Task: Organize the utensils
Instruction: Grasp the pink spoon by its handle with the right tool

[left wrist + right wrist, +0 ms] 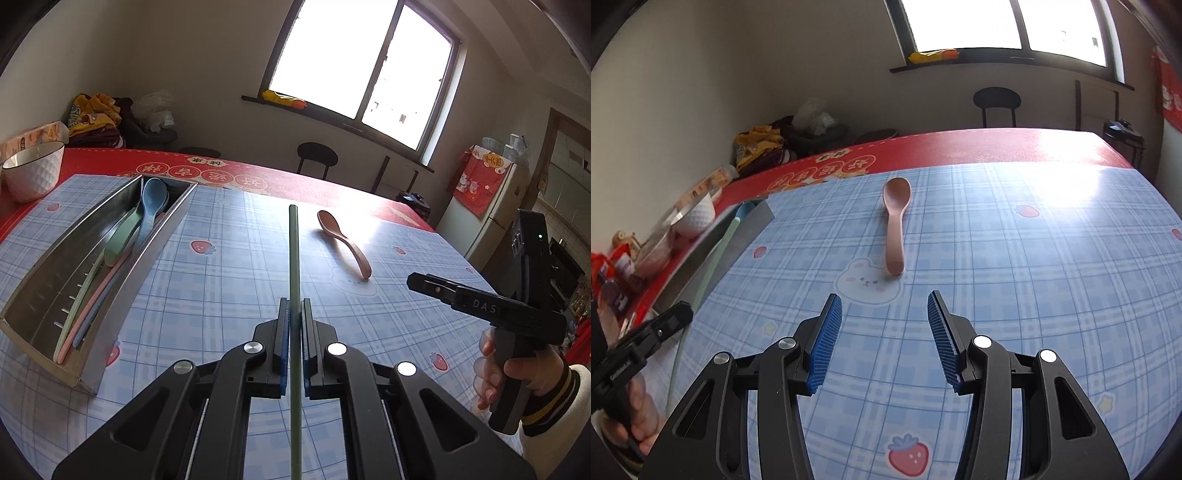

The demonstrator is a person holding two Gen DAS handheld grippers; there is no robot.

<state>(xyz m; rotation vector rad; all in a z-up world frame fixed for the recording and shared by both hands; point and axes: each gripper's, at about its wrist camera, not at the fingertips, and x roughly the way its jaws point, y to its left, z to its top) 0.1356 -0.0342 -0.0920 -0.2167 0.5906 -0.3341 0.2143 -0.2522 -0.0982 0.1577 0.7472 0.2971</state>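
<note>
The left gripper (294, 314) has its jaws pressed together on a thin green chopstick (294, 258), which runs straight up the middle of the left wrist view, its tip ending above the blue checked tablecloth (221, 295) in the centre of the frame. At the left of that view sits a long metal tray (147, 254), angled from the lower left toward the upper middle; inside it lie a blue spoon (151, 206), a green spoon (120, 240) and several pale chopsticks (79, 321) (pink, green and blue ones, as far as the colours can be told). A white bowl (33, 173) stands at the upper left, on the red table covering (295, 181) beyond the tray.

A pink spoon (345, 243) lies alone on the cloth to the right of centre, bowl end toward the upper part of the frame, well apart from the tray. In the right wrist view the same spoon (896, 225) lies straight ahead of the right gripper (884, 314), just above it in the frame, its handle end beside a printed rabbit (866, 284). That gripper's jaws stand spread with nothing between them, the blue pads (827, 347) clear of the spoon. A hand (495, 373) with a striped cuff holds the right gripper at the lower right of the left wrist view
</note>
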